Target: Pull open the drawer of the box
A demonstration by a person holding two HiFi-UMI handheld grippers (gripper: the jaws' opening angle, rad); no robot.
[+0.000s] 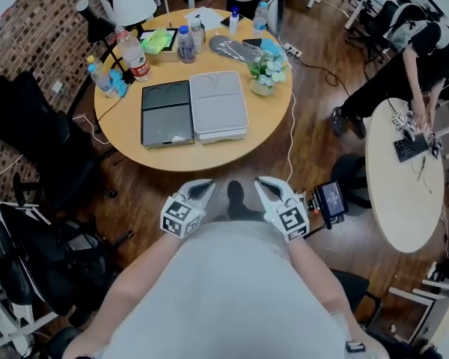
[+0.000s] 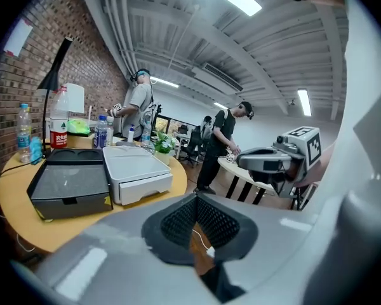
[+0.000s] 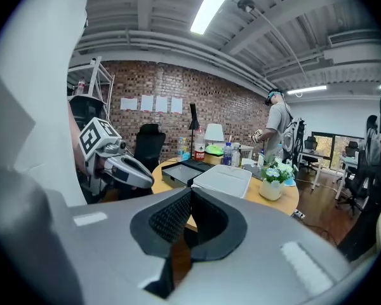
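The left hand-held gripper (image 1: 204,188) and the right hand-held gripper (image 1: 263,184) hover close to the person's body, short of the near edge of the round wooden worktop (image 1: 268,120). Each has its jaws pressed together on nothing. At the middle of that worktop a flat light grey drawer box (image 1: 218,103) lies just beside a dark grey drawer box (image 1: 167,113). Both drawers are shut and face the near edge. Plastic bottles (image 1: 185,43) and a small potted plant (image 1: 266,73) crowd the worktop's far side.
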